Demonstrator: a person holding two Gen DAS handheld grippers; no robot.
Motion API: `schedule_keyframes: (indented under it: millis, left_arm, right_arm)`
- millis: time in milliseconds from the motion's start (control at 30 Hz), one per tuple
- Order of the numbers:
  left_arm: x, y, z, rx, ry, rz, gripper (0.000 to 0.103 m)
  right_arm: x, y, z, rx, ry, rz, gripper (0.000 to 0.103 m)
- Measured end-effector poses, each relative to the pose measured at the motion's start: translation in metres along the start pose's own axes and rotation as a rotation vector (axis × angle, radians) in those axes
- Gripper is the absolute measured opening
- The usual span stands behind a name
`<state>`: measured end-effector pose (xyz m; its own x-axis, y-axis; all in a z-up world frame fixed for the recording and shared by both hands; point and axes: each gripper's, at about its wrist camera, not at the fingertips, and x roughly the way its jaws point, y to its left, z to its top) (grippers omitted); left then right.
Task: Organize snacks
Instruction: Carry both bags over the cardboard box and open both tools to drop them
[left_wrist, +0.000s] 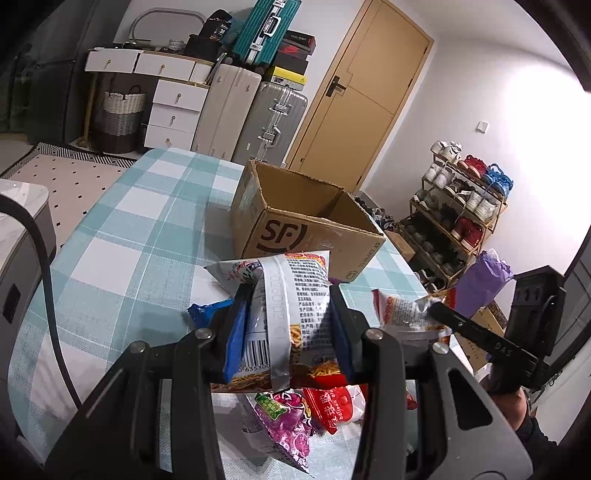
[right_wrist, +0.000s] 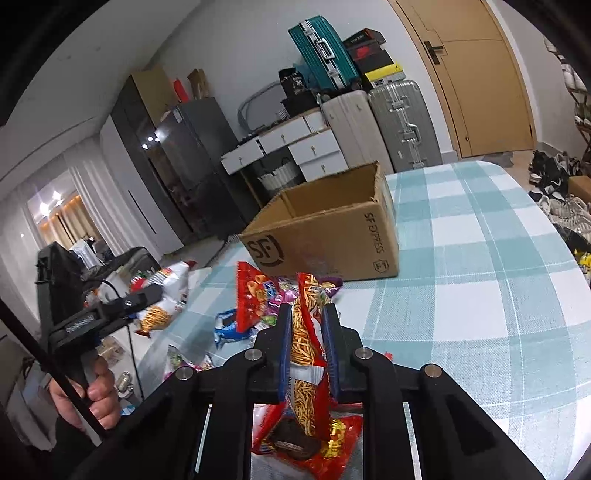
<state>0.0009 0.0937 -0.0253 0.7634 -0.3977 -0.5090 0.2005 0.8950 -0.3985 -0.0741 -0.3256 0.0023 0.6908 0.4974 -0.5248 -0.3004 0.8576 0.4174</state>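
My left gripper (left_wrist: 288, 291) is shut on a silver and red snack bag (left_wrist: 284, 314), held above the table, short of the open SF cardboard box (left_wrist: 295, 229). My right gripper (right_wrist: 308, 310) is shut on a red bag of snack sticks (right_wrist: 306, 332), also lifted, in front of the same box (right_wrist: 325, 240). The right gripper with its bag shows at the right of the left wrist view (left_wrist: 436, 310). The left gripper with its bag shows at the left of the right wrist view (right_wrist: 147, 295). The box's inside looks empty where it is visible.
Several loose snack packets (left_wrist: 295, 413) lie on the checked tablecloth (right_wrist: 480, 258) below the grippers, including a blue packet (right_wrist: 229, 325) and a red one (right_wrist: 255, 295). Suitcases (left_wrist: 258, 122), drawers (left_wrist: 173, 110), a door and a shoe rack (left_wrist: 458, 210) stand beyond the table.
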Motion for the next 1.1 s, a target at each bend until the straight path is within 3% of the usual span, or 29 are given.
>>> schedule_keyframes:
  millis: [433, 900, 1100]
  left_arm:
    - [-0.003, -0.006, 0.019, -0.023, -0.027, -0.028, 0.037]
    - [-0.021, -0.058, 0.094, 0.081, -0.043, -0.051, 0.037]
    - [-0.008, -0.078, 0.131, 0.129, -0.059, 0.023, 0.037]
  right_arm:
    - [-0.025, 0.008, 0.026, 0.03, -0.086, 0.055, 0.015]
    - [-0.049, 0.037, 0.129, 0.039, -0.164, 0.117, 0.015]
    - [-0.031, 0.041, 0.166, 0.057, -0.14, 0.105, 0.015]
